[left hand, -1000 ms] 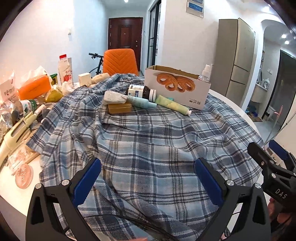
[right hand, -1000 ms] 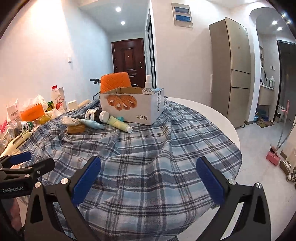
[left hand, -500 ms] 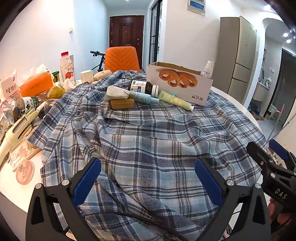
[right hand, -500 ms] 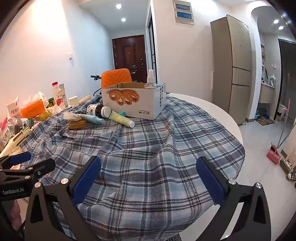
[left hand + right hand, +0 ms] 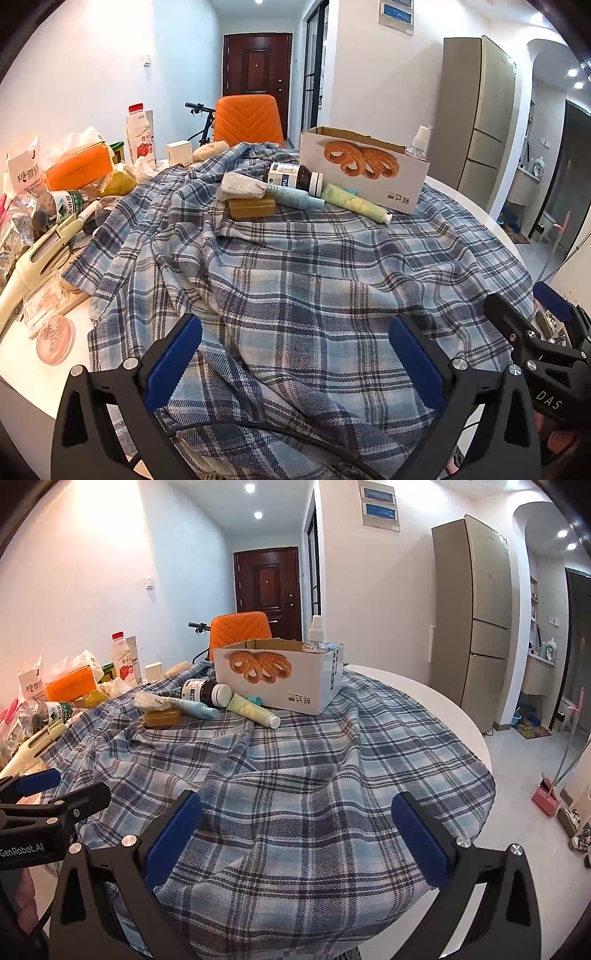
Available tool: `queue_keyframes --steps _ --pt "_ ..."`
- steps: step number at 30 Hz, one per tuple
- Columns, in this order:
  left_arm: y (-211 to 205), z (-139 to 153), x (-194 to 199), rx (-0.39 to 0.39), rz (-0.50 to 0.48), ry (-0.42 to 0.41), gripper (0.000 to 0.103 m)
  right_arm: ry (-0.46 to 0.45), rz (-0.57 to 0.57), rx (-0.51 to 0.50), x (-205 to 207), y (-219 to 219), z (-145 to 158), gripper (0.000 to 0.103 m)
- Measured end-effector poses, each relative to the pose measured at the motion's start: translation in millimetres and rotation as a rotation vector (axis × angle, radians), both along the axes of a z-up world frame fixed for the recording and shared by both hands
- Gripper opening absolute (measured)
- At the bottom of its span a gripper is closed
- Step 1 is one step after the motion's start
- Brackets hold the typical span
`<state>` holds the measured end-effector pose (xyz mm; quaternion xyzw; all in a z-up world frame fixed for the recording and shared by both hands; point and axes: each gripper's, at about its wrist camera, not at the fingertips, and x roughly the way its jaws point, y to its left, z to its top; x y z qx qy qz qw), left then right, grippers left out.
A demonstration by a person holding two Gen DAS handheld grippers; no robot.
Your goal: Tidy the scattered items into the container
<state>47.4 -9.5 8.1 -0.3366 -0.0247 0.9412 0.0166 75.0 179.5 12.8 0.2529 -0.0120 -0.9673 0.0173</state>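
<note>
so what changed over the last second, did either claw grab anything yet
No grab yet. Both views draw slightly nearer the cardboard box and the items beside it. The left claw and right claw stayed wide open and empty over the plaid cloth. The dark jar and green tube lie unmoved.

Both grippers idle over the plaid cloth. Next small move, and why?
Probably advance the right hand-held gripper toward the green tube. Both hand-held grippers are open and empty, left included, well short of the items. The tube lies nearest of the cluster, its cap end clear of the others, beside the cardboard box, so the carry into it looks short.
</note>
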Motion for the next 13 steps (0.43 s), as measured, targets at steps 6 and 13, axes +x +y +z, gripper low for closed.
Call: queue_keyframes --steps 6,13 --pt "0.7 0.4 1.7 -0.032 0.016 0.009 0.103 -0.005 0.001 0.004 -0.4 -0.8 -1.0 0.103" --pt "-1.3 0.4 1.5 -0.018 0.017 0.006 0.103 -0.004 -0.001 0.000 -1.6 -0.1 -1.6 0.103"
